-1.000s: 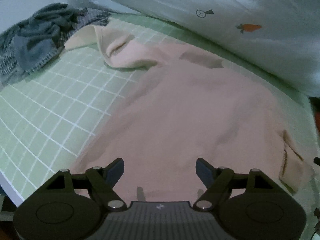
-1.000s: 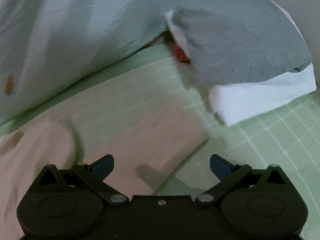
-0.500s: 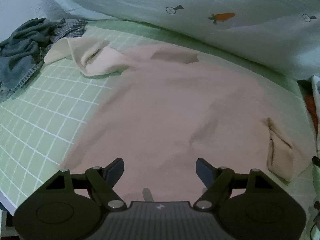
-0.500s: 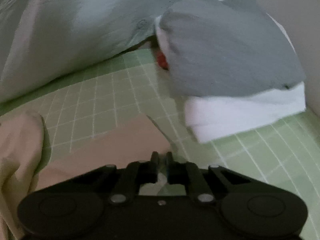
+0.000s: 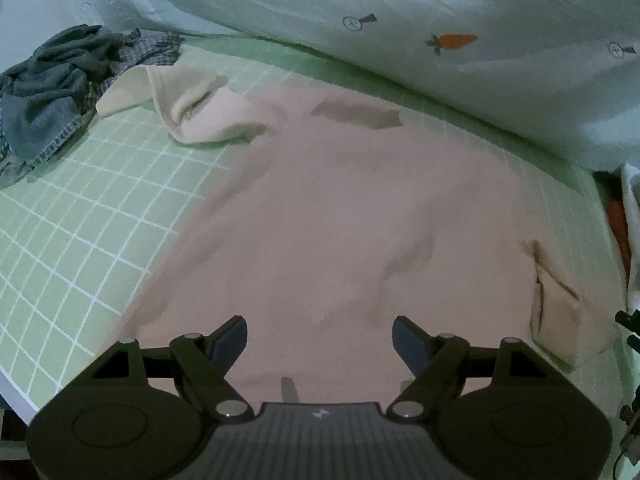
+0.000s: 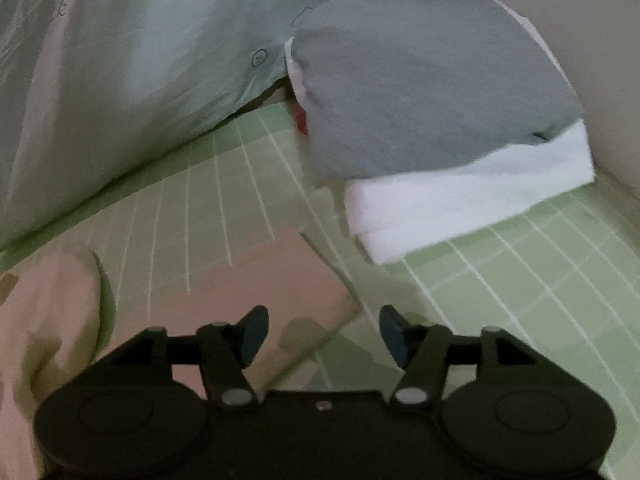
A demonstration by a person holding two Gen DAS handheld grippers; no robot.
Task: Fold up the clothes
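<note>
A pale pink sweater [image 5: 340,220] lies spread flat on the green grid bedsheet [image 5: 80,216]. Its left sleeve [image 5: 192,108] is bunched at the far left and its right sleeve [image 5: 556,312] is folded near the right edge. My left gripper [image 5: 320,340] is open and empty above the sweater's near hem. In the right wrist view the end of the right sleeve [image 6: 248,292] lies flat on the sheet. My right gripper [image 6: 324,336] is open just above the sleeve's cuff edge and holds nothing.
A heap of grey and denim clothes [image 5: 52,92] lies at the far left. A light quilt with carrot print [image 5: 440,20] runs along the back. A folded grey garment on white ones [image 6: 432,128] sits to the right of the sleeve. The bed edge [image 5: 12,392] is near left.
My right gripper was shut half a second ago and now stands open over the sleeve's cuff. My left gripper has stayed open and drawn back a little from the sweater.
</note>
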